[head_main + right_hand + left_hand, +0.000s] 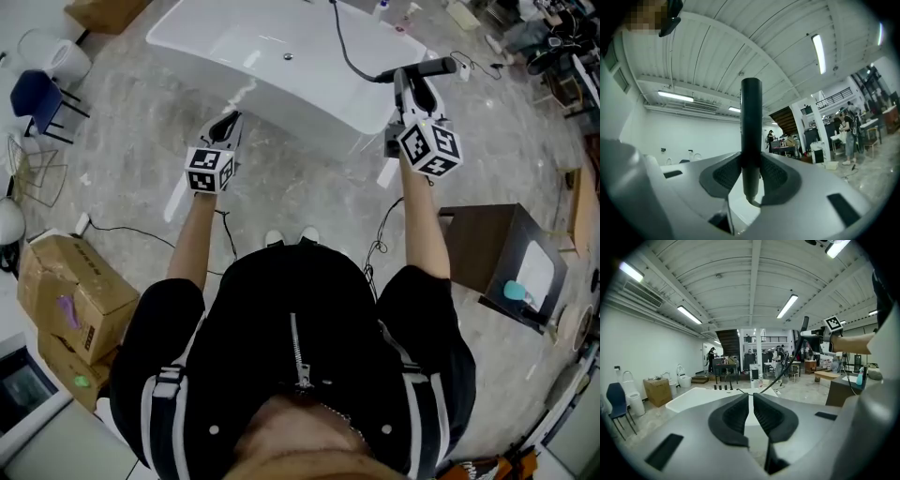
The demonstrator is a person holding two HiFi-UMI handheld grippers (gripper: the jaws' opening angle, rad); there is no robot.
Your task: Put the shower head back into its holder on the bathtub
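My right gripper [413,89] pinches shower head [429,67] by handle at 1 o'clock, beside bathtub [234,42] end, I judge to carry it to holder. Left gripper [225,124] at 11, jaws pressed together, empty, kept clear.

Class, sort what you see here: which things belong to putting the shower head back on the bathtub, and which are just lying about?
Part of the job:
- shower head, clamped in the right gripper
- its black hose
- white bathtub

Lying about:
- cardboard boxes
- blue chair
- dark cabinet
- toilet
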